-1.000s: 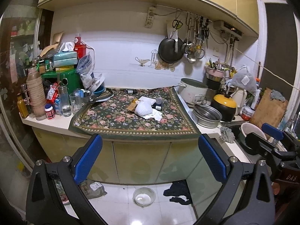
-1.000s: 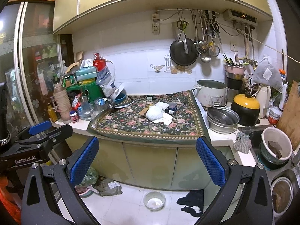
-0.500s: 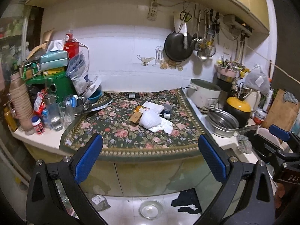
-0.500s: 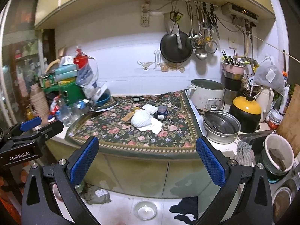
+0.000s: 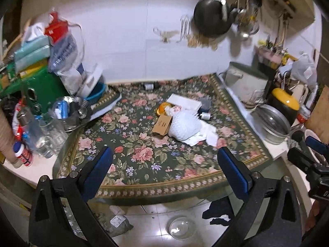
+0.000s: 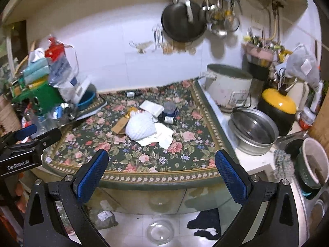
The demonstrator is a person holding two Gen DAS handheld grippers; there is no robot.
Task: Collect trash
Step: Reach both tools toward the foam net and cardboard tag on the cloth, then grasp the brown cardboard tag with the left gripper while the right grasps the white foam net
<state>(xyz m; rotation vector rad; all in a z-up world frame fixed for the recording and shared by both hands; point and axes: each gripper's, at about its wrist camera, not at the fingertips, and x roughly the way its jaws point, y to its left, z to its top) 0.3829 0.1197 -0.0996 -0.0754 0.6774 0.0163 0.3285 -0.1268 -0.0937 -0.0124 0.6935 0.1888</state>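
A heap of trash lies mid-counter on the floral mat [image 5: 144,154] [image 6: 144,156]: a white foam net [image 5: 185,126] [image 6: 140,126], crumpled white tissue [image 5: 205,135] [image 6: 162,135], a flattened brown carton [image 5: 162,124] [image 6: 120,126], an orange scrap [image 5: 161,107], a white flat box [image 5: 184,101] [image 6: 152,107] and a small dark bottle [image 6: 169,119]. My left gripper [image 5: 164,166] is open, short of the counter's front edge. My right gripper [image 6: 162,166] is also open and holds nothing. Both are well back from the trash.
Bottles, a green box and bags crowd the counter's left end [image 5: 41,94]. A rice cooker [image 6: 228,87], steel basin [image 6: 254,131] and yellow-lidded pot [image 6: 277,107] stand right. A sink with a white bucket [image 6: 315,164] is far right. On the floor lie a glass bowl [image 6: 159,232] and dark cloth [image 6: 207,224].
Both grippers have moved forward and closer to the counter, tilting down; the mat and trash now look larger. Both stay open.
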